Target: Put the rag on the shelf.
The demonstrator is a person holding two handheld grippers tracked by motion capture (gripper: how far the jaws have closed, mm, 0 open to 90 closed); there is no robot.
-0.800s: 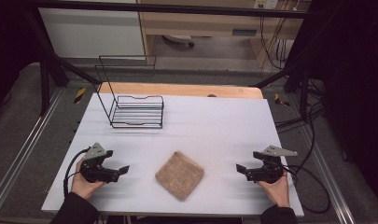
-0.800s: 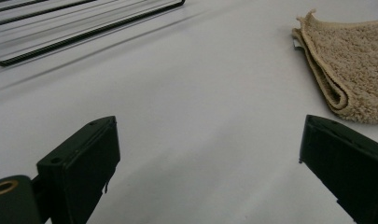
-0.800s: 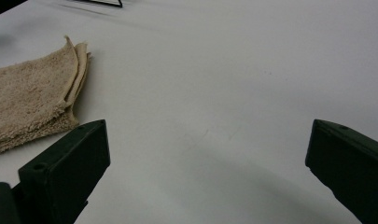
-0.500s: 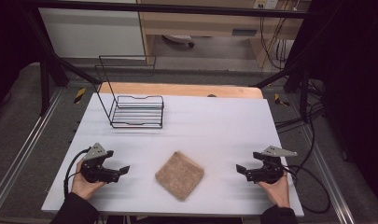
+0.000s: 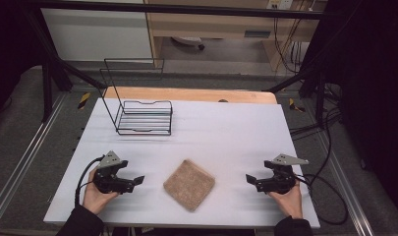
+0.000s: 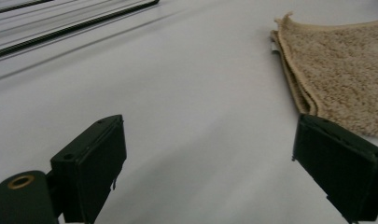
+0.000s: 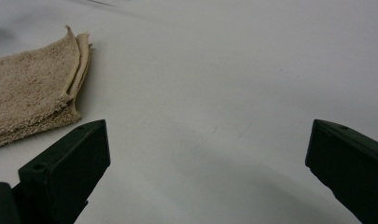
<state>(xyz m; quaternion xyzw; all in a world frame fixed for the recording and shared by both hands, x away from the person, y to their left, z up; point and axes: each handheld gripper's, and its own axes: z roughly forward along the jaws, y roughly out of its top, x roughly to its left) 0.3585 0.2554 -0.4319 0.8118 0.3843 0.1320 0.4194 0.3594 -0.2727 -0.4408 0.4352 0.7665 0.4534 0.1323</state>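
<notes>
A folded towel (image 5: 189, 184) lies near the tabletop's (image 5: 226, 132) front edge, between the left gripper (image 5: 137, 181) and right gripper (image 5: 249, 179) (both with jaws spread, holding nothing), while a wire rack (image 5: 142, 117) stands toward the far left corner.

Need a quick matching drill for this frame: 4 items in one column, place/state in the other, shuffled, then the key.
Things:
1. folded towel
2. wire rack
3. left gripper
4. right gripper

Places or states:
A. black, at the far left of the table
B. open, held at the near right, jaws towards the middle
C. tan, lying flat at the near middle
D. open, held at the near left, jaws towards the middle

Pairs: 1-C, 2-A, 3-D, 4-B
</notes>
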